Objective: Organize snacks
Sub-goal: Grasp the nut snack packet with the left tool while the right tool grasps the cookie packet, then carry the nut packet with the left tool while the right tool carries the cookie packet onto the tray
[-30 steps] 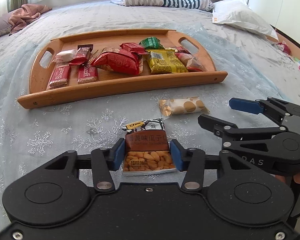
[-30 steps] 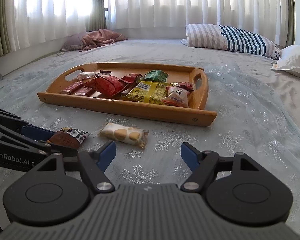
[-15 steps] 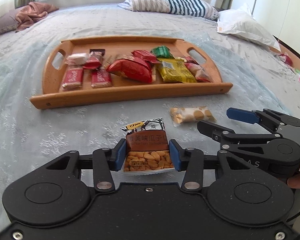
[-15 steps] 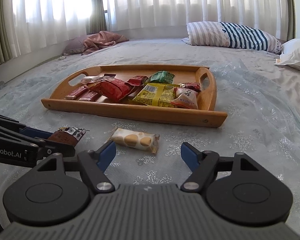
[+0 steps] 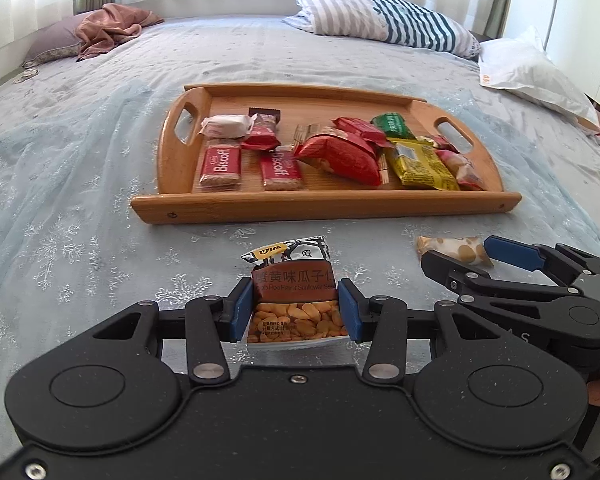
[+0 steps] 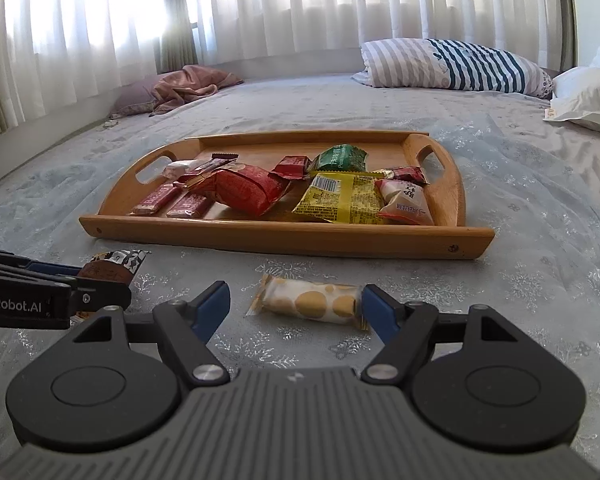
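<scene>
Both hands have pushed forward since a second ago, so the wooden tray now sits closer and more central in the left wrist view. The left hand-held gripper is clamped on the sunflower seed packet, blue pads pressing both sides; its bottom edge is hidden behind the gripper body. From the right wrist view only the packet's crumpled top peeks past the left gripper's arm. The right hand-held gripper stands wide apart around the biscuit packet, which lies on the bedspread just short of the tray; whether the right pad touches its wrapper end is unclear. In the left view that packet is half covered. The seed packet shows brown print over orange kernels.
</scene>
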`<state>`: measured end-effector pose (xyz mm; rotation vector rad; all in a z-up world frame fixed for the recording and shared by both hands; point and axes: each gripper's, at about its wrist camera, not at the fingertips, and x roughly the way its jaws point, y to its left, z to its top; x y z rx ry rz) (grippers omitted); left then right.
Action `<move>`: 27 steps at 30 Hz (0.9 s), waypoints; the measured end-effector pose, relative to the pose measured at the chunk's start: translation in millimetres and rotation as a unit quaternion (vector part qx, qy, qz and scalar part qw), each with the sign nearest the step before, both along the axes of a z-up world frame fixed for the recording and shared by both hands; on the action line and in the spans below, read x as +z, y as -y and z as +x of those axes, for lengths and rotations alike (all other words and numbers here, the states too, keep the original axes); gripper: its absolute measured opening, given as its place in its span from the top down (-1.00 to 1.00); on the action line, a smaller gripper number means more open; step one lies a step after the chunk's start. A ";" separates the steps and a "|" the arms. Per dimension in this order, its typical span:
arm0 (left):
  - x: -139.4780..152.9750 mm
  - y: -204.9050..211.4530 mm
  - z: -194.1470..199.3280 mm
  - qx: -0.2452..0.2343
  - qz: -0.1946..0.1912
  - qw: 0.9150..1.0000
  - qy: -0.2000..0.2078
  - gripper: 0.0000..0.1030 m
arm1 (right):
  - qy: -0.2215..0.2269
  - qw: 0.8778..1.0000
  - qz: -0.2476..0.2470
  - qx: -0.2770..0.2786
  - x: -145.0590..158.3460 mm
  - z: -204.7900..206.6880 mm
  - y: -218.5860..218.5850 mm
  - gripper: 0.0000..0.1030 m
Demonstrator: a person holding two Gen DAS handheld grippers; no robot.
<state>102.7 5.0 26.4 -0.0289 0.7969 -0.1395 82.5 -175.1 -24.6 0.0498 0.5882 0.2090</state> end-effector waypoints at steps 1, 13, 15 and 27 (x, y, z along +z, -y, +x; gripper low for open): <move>-0.2 -0.9 -0.4 0.001 0.000 1.000 0.000 0.16 | -0.001 1.000 -0.001 -0.005 -0.3 0.8 -1.7 -0.62; -3.6 -1.0 1.0 0.004 0.002 1.000 -0.001 0.16 | -0.004 0.998 -0.036 -0.045 -1.2 0.9 -10.8 -0.13; -2.7 -1.6 1.6 0.005 0.002 1.000 0.002 0.16 | -0.004 0.998 -0.033 -0.044 -0.2 0.0 -10.2 -0.09; 13.0 -8.8 8.8 0.009 0.007 1.000 0.027 0.16 | 0.022 0.998 -0.044 -0.039 13.1 -5.8 -12.9 -0.07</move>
